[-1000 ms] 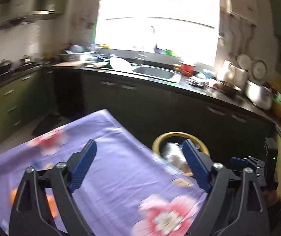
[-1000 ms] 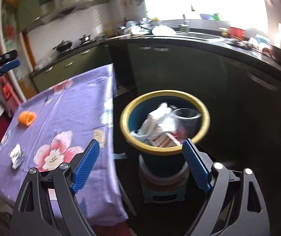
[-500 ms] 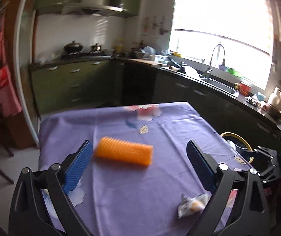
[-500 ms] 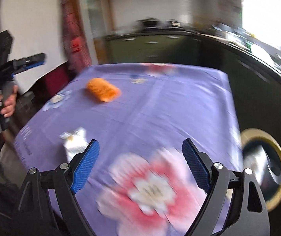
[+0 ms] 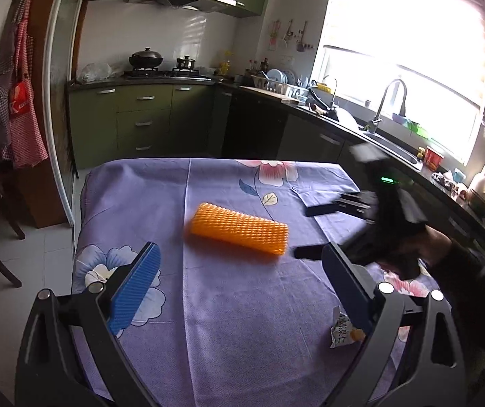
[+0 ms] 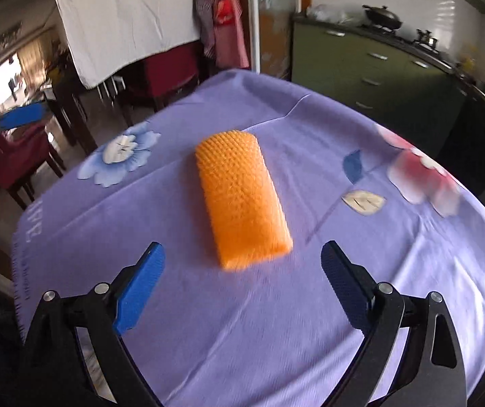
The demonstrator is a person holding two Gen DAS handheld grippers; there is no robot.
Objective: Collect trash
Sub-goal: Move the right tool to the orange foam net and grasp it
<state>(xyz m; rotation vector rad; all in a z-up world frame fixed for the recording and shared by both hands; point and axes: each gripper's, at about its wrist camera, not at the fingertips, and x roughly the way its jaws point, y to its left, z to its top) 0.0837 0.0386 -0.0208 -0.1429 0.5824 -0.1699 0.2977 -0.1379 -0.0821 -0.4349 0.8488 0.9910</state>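
Observation:
An orange foam net sleeve (image 5: 239,232) (image 6: 242,200) lies in the middle of the purple flowered tablecloth (image 5: 228,339) (image 6: 242,339). My right gripper (image 6: 242,288) points down at the sleeve's near end. Its jaws are opening and nothing is between them. From the left wrist view the right gripper (image 5: 313,230) is blurred, just right of the sleeve. My left gripper (image 5: 240,288) hangs open and empty over the cloth, short of the sleeve. A crumpled wrapper (image 5: 342,330) lies by its right finger. In the right wrist view only one blue finger (image 6: 21,117) of the left gripper shows.
Green cabinets (image 5: 140,125) and a stove stand behind the table. A dark counter with a sink (image 5: 388,146) runs along the right. Dark wooden chairs (image 6: 21,156) stand by the table's edge near a hanging white sheet (image 6: 123,17).
Both views swung away from the yellow-rimmed bin to the tabletop. My right gripper crossed the table to the orange sleeve and rolled. The left gripper now faces the sleeve and has nearly stopped.

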